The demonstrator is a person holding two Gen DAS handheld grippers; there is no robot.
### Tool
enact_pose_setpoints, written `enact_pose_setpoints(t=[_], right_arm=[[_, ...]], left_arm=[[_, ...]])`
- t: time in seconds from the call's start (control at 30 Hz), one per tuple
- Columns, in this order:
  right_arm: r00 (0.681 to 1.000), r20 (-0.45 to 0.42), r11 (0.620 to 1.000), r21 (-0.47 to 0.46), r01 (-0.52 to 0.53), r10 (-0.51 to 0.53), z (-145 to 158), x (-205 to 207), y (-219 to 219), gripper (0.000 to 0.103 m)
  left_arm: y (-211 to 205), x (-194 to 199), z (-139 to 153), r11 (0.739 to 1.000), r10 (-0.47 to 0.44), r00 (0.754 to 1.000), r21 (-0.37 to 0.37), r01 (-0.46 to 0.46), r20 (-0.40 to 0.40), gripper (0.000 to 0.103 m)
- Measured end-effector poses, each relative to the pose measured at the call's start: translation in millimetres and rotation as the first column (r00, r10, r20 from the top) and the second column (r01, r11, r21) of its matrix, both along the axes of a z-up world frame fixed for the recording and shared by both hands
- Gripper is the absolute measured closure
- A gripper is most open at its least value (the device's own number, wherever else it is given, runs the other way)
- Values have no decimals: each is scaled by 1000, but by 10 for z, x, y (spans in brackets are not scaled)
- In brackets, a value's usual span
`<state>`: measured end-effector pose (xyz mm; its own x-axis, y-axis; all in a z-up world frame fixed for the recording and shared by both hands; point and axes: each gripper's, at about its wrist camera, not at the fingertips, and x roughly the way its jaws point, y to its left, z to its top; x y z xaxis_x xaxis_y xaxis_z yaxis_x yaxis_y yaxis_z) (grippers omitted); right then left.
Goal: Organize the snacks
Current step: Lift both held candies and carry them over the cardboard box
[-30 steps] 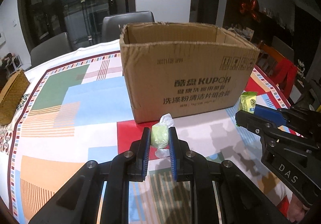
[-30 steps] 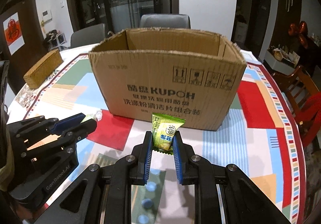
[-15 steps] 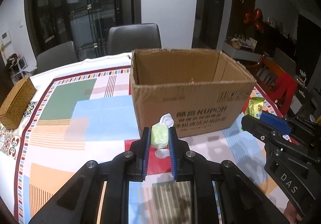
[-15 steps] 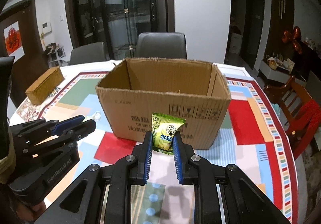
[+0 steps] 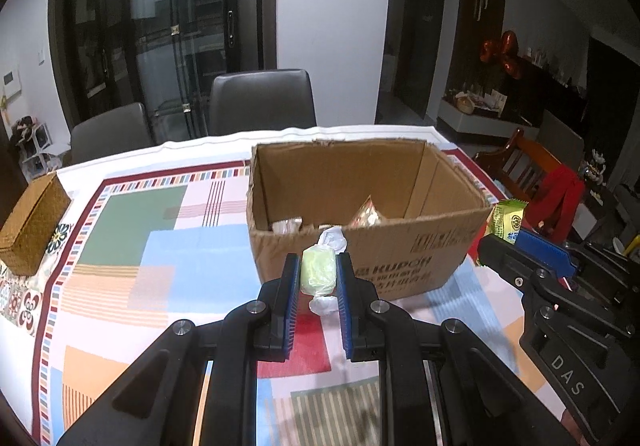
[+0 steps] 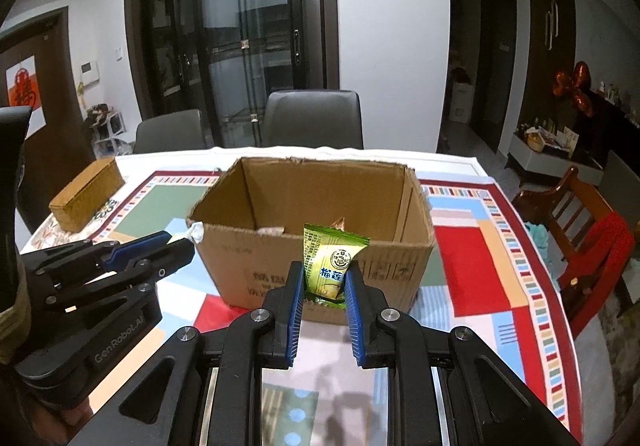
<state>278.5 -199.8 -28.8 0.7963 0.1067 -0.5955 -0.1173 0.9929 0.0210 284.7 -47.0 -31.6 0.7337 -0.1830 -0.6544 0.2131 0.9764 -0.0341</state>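
An open cardboard box stands on the patterned table and holds several wrapped snacks. My left gripper is shut on a pale green wrapped candy, held in the air just before the box's near wall. My right gripper is shut on a green snack packet, held in front of the box's near rim. The right gripper with its packet also shows at the right of the left wrist view; the left gripper shows at the left of the right wrist view.
A woven brown box sits at the table's left edge. Grey chairs stand behind the table. A wooden chair with red cloth stands at the right. The tablecloth spreads left of the cardboard box.
Both grippers have risen with their snacks, so the box's inside and the snacks in it now show. Both stay shut on their loads.
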Motion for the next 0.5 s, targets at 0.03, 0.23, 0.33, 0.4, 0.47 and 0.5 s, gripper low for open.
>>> enact_pose_setpoints(t=[0.03,0.23,0.33,0.4,0.47,0.5], right_arm=[[1000,5,1000,-1,2,-2,20,8,-7,82],[999,41,1000,-8,12,-11,166,84,-27,82],[998,59,1000,-17,15,-14,229,138,-34,82],[998,68,1000,-21,19,-17,265,182,-36,82],[997,72,1000,-22,22,-20,286,222,-46,82],[997,74,999,-23,24,-22,293,248,-49,82]], left_arm=[[-7,5,19,1000,-1,1000,1,1,5,84],[-39,120,144,1000,-5,1000,-1,5,30,84],[-53,185,193,1000,-6,999,-2,6,40,84],[-57,253,219,1000,-5,999,-3,5,43,84],[-58,287,219,1000,-4,999,-4,5,46,84],[-58,320,220,1000,-4,999,-5,4,46,84]])
